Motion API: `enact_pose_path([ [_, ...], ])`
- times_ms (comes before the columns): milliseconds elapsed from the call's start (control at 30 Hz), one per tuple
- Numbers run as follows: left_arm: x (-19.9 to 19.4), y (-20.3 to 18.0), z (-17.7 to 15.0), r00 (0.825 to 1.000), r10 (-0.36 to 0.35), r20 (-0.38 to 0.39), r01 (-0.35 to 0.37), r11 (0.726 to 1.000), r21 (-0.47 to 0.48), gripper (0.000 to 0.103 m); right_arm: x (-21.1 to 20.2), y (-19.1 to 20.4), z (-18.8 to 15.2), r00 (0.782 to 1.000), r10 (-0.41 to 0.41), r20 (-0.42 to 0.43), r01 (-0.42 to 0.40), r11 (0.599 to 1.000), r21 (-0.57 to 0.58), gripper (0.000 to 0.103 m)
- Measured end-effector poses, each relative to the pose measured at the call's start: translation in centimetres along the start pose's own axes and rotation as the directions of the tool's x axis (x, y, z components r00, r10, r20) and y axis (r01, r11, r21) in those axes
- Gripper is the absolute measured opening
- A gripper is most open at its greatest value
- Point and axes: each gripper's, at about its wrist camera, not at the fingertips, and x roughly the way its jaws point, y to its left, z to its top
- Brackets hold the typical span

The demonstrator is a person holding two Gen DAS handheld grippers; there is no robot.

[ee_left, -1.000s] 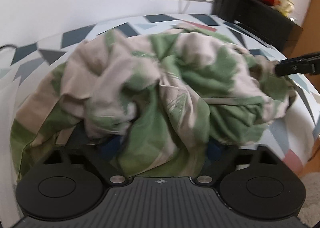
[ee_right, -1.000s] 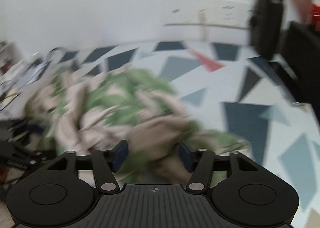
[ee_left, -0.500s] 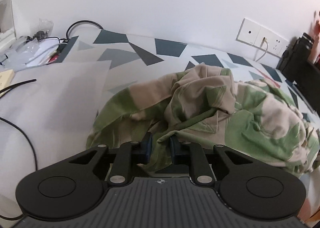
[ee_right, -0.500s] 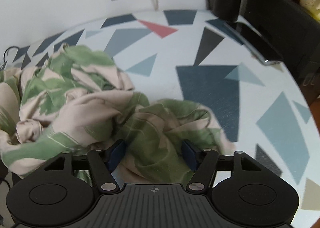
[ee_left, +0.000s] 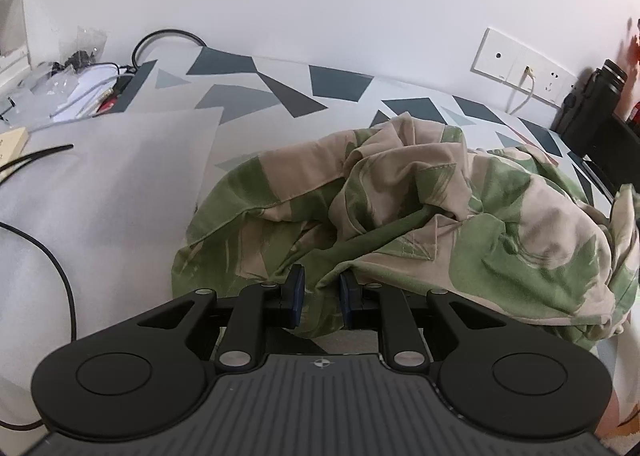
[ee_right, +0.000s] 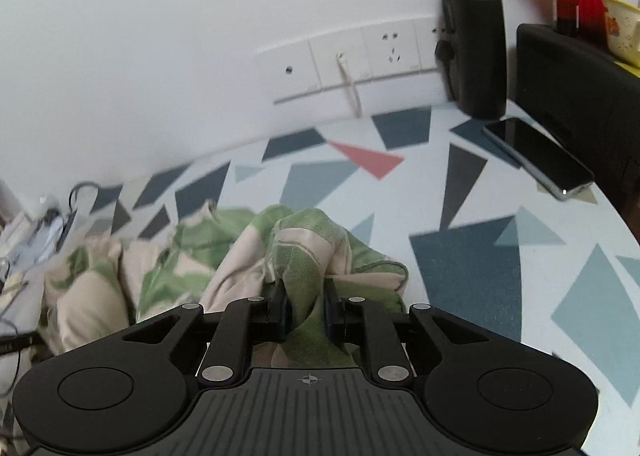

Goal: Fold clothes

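Garment: crumpled green-and-beige patterned cotton garment (ee_left: 420, 224) heaped on the triangle-patterned desk (ee_right: 460, 264), unfolded.
Left gripper (ee_left: 320, 294): jaws pinch its near edge.
Right gripper (ee_right: 306, 310): jaws clamp a bunched fold, likely for spreading.

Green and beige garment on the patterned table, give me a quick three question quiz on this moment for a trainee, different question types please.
1. True or false: the garment lies flat and neatly folded on the table.
2. Which gripper has cloth between its fingers? A) left gripper only B) right gripper only C) both
3. Fill in: beside the black bottle lies a dark ____.

Key: 1 false, it is crumpled in a heap. 2 C. 3 phone.
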Motion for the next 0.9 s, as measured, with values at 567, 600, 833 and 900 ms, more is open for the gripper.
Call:
enact_pose_path([
  [567, -2.8, 0.1, 1.0, 0.989, -0.064, 0.13, 0.061, 0.998, 0.029, 0.101, -2.6, 3.4, -1.9, 0.951, 0.244, -0.192, -0.225, 0.967, 0.116, 0.016],
  [600, -3.0, 0.3, 1.0, 0.989, -0.078, 0.124, 0.075, 0.997, 0.024, 0.101, -2.6, 4.0, -1.7, 0.942, 0.271, -0.196, -0.251, 0.96, 0.123, 0.016],
  [833, -4.5, 2.4, 0.3, 0.983, -0.161, 0.087, 0.162, 0.987, -0.001, 0.101, -1.2, 9.6, -1.2, 0.884, 0.402, -0.24, -0.378, 0.915, 0.139, 0.016],
  [900, -5.3, 3.2, -0.4, 0.986, -0.142, 0.093, 0.14, 0.99, 0.02, 0.101, -0.3, 11.5, -1.1, 0.864, 0.432, -0.259, -0.408, 0.902, 0.143, 0.016],
])
